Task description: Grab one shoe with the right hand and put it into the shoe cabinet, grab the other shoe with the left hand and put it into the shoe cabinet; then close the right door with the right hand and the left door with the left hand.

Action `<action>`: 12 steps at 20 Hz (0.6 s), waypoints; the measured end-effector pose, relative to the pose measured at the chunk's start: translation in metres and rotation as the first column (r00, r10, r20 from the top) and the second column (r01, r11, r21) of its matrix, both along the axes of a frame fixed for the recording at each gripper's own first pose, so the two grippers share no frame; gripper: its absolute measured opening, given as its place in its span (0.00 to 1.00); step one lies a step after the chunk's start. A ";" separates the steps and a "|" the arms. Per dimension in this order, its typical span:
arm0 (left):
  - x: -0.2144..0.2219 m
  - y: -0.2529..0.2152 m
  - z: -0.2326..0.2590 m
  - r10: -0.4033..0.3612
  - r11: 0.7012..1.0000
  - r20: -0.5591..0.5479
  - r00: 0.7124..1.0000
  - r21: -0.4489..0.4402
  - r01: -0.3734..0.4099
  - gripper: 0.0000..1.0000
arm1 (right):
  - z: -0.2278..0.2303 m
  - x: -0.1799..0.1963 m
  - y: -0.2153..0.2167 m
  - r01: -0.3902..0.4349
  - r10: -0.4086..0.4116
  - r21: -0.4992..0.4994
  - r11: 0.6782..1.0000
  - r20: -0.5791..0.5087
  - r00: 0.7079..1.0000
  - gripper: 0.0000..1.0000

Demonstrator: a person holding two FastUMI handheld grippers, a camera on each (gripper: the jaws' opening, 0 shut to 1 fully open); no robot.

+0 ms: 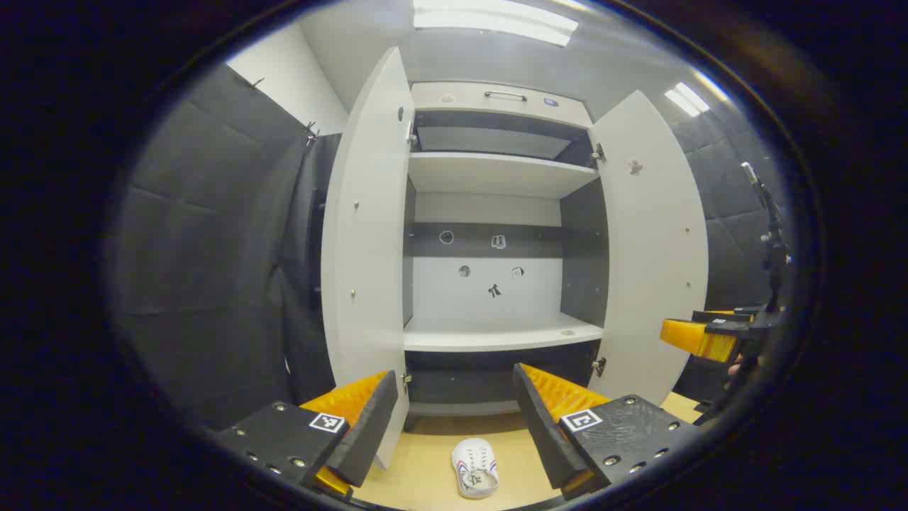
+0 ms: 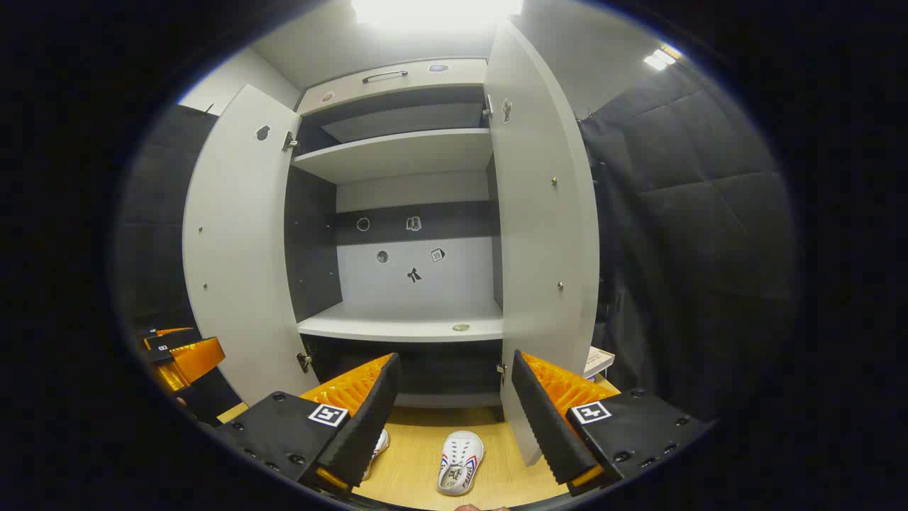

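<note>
The white shoe cabinet (image 1: 496, 333) stands ahead with both doors swung wide. Its left door (image 1: 365, 255) and right door (image 1: 656, 248) frame bare shelves. In the left gripper view a white shoe (image 1: 475, 467) with striped sides lies on the wooden floor between the fingers of my open left gripper (image 1: 454, 426). The right gripper view has one white shoe (image 2: 461, 461) on the floor below my open right gripper (image 2: 454, 419), and a second shoe (image 2: 379, 443) peeks out behind the left finger. The right gripper (image 1: 702, 337) also appears at the right edge of the left gripper view.
Dark padded walls (image 2: 695, 213) close in on both sides. A stand with a pole (image 1: 770, 234) rises at the far right. A small box (image 2: 599, 360) sits behind the right door (image 2: 546, 234). Pale wooden floor (image 1: 425, 468) lies in front of the cabinet.
</note>
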State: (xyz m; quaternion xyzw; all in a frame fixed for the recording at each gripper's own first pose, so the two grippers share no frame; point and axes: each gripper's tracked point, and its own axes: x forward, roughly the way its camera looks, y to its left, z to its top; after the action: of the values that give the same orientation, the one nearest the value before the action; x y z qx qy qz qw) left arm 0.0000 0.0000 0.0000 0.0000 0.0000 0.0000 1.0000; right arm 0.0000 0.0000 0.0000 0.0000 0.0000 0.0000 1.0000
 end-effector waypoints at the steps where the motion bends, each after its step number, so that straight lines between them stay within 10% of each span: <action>1: 0.001 -0.001 -0.002 -0.007 1.000 -0.005 1.000 0.002 0.007 0.94 | -0.002 0.001 0.000 0.003 -0.003 -0.002 1.000 -0.006 1.000 0.98; 12: 0.008 0.012 -0.016 -0.025 1.000 -0.023 0.999 -0.002 0.025 0.94 | -0.025 0.011 0.006 -0.008 0.005 -0.039 0.999 -0.089 0.996 0.93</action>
State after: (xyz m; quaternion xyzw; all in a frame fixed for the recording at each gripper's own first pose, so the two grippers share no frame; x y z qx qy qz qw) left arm 0.0076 0.0117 -0.0161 -0.0009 0.0114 -0.0127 0.9999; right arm 0.0115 0.0058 -0.0248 -0.0197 0.0445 0.0031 0.9988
